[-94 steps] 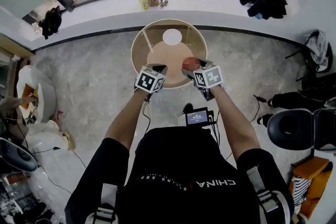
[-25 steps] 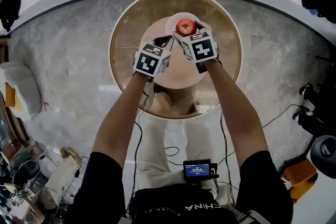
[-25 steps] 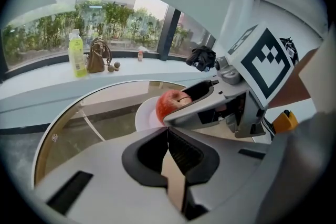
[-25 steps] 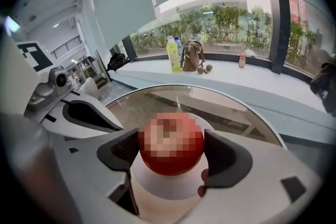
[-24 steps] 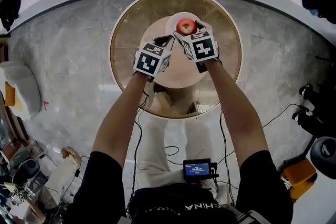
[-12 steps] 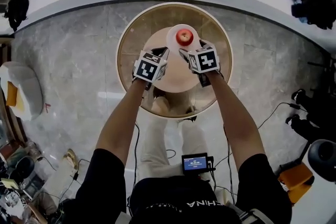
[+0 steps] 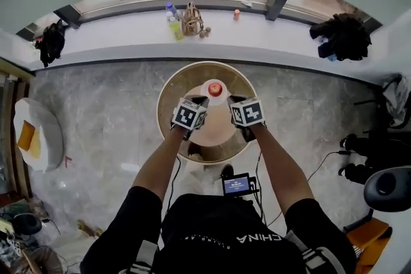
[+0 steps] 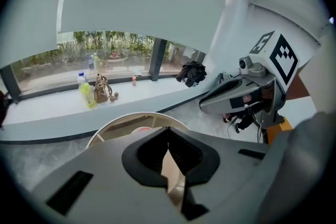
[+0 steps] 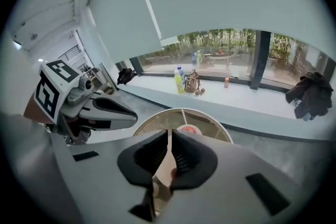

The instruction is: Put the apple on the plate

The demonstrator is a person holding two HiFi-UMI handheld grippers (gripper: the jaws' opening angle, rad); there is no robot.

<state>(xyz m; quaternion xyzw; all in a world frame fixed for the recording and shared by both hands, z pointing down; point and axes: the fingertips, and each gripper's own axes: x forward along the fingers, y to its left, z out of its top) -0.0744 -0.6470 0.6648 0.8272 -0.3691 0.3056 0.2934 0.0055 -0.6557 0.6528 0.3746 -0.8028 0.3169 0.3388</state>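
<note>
The red apple [image 7: 216, 88] rests on the white plate [image 7: 209, 94] at the far side of the round wooden table [image 7: 172, 89]. Both grippers hang well above the table, on my side of the plate. My left gripper [image 7: 202, 100] is shut and empty. My right gripper [image 7: 230, 101] has just been closing; its jaws meet with nothing between them. In the right gripper view the apple [image 9: 188, 129] and plate [image 9: 181, 127] show far below, beyond the shut right gripper [image 9: 169, 135]. The left gripper [image 8: 168, 132] looks over the table rim [image 8: 118, 122].
A window sill at the back carries a yellow-green bottle [image 7: 175, 27] and a brown bag [image 7: 191, 19]. Dark clothing [image 7: 341, 36] lies at its right end. A small screen [image 7: 237, 185] stands on the floor near my feet. A black seat [image 7: 387, 188] is at the right.
Both grippers have lifted high off the table and the view has pulled back. The right jaws, open beside the apple on the plate a second ago, are now shut. The apple stays on the plate.
</note>
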